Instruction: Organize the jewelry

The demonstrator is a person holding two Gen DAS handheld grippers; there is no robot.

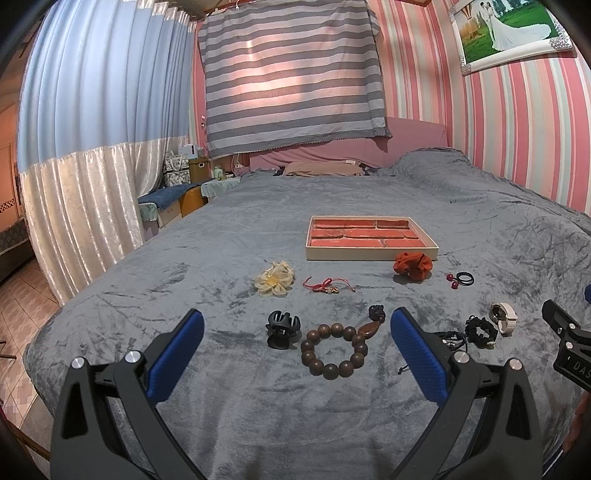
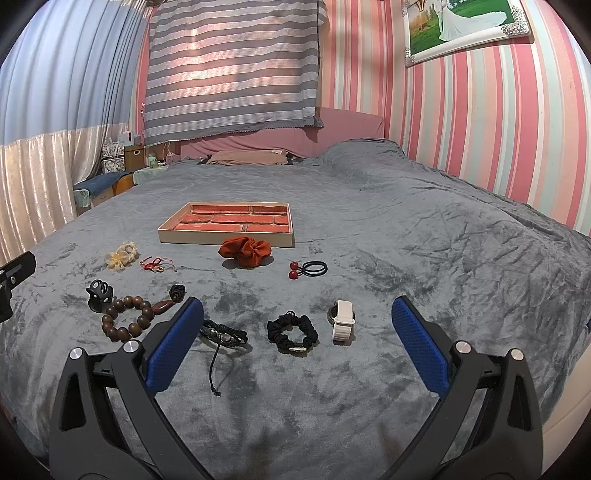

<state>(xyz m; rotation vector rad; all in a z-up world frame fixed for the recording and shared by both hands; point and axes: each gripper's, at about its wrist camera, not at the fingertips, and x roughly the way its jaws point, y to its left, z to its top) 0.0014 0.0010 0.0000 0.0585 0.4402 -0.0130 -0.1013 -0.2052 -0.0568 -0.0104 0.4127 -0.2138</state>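
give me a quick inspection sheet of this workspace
surface: grey blanket on a bed, wrinkled
job's things: tray holds no jewelry; wooden bead bracelet, black claw clip, cream flower, red cord charm, orange scrunchie, cherry hair tie, black scrunchie, watch and black cord bracelet all lie loose
clutter: nothing seen
grippers: left gripper and right gripper open, holding nothing
cables: nothing seen
surroundings: striped wall, framed photo, curtains

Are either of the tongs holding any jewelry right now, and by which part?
Nothing is held. The left tongs and right tongs both stand open above the blanket, with the pieces lying loose on it.
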